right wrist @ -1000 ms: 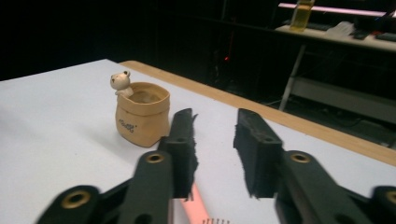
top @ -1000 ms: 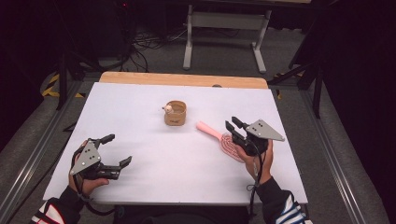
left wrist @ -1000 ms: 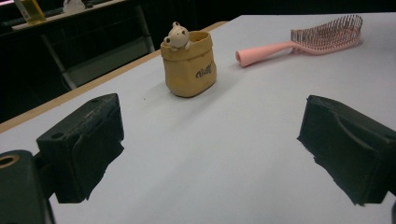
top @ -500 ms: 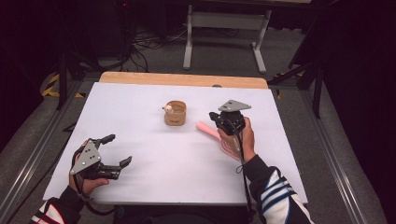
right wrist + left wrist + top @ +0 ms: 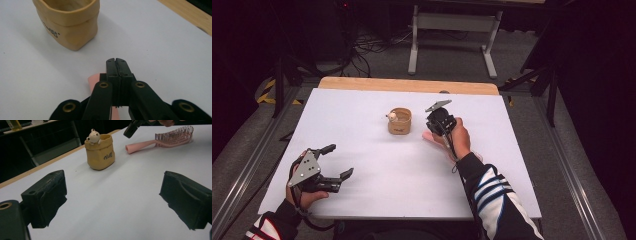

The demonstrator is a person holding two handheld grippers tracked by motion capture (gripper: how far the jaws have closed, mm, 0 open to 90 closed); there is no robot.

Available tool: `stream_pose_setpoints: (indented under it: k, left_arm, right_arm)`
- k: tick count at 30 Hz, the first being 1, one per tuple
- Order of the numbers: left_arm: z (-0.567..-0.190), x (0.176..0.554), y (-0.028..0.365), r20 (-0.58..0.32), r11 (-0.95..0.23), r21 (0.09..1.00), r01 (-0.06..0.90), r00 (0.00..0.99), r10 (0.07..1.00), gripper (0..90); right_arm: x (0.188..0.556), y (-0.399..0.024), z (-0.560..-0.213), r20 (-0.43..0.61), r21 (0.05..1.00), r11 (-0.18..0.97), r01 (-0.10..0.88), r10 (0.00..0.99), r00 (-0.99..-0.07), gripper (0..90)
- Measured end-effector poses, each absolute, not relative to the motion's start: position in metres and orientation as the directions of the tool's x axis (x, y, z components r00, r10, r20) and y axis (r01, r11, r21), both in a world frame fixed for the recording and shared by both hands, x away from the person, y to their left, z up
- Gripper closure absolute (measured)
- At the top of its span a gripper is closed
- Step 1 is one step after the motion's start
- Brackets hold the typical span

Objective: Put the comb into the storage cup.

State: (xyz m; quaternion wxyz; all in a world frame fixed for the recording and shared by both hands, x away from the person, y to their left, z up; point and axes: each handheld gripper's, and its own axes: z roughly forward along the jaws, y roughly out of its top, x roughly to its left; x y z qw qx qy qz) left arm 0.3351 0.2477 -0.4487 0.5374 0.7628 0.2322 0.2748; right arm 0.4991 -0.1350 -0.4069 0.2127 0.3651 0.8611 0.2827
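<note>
A white table (image 5: pixel 362 130) takes up most of the high view, with a wooden strip along its far edge. Near its middle stands a small tan pouch (image 5: pixel 399 121) with a little bear figure (image 5: pixel 93 136) perched on its rim; it stands upright and apart from both grippers.

The right gripper (image 5: pixel 438 121) has travelled from the right side of the table toward the middle over the last second and now sits just right of the pouch, above the handle end of a pink hairbrush (image 5: pixel 160 141). Its jaws have just been closing and are now pressed flat together, pad to pad, with nothing caught between them in the right gripper view; the pink handle (image 5: pixel 96 81) lies underneath them on the table. Whether the closed tips touch the handle is hard to tell, since the jaws hide that spot. The brush lies flat, its handle pointing at the pouch and its bristle head farther right.

Closed jaws over the handle suggest a push or a nudge of the brush rather than a lift.

The left gripper (image 5: pixel 334 161) rests at the near left corner, its jaws spread wide and empty, well away from the brush.
</note>
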Motion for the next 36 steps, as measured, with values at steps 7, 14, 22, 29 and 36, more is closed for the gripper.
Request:
stream_pose_setpoints:
  k: [7,14,22,29,36]
  left_arm:
    - [-0.448,0.335,0.250,0.164,-0.306,0.950,0.058,0.741,0.651,8.5]
    - [-0.449,0.336,0.249,0.166,-0.314,0.947,0.059,0.749,0.641,8.1]
    - [-0.450,0.337,0.249,0.160,-0.316,0.946,0.067,0.753,0.639,8.1]
    - [-0.450,0.337,0.249,0.155,-0.315,0.946,0.074,0.751,0.642,8.2]
    - [-0.450,0.337,0.250,0.158,-0.319,0.945,0.074,0.751,0.642,8.2]
  right_arm:
    - [0.509,-0.120,-0.418,-0.224,0.543,0.648,0.534,0.724,-0.652,90.0]
    - [0.518,-0.115,-0.419,-0.238,0.496,0.660,0.565,0.729,-0.642,90.0]
    - [0.522,-0.115,-0.424,-0.246,0.466,0.669,0.579,0.727,-0.641,90.0]
    - [0.517,-0.110,-0.424,-0.231,0.449,0.694,0.563,0.699,-0.677,90.0]
    - [0.509,-0.106,-0.423,-0.209,0.449,0.706,0.547,0.678,-0.704,90.0]
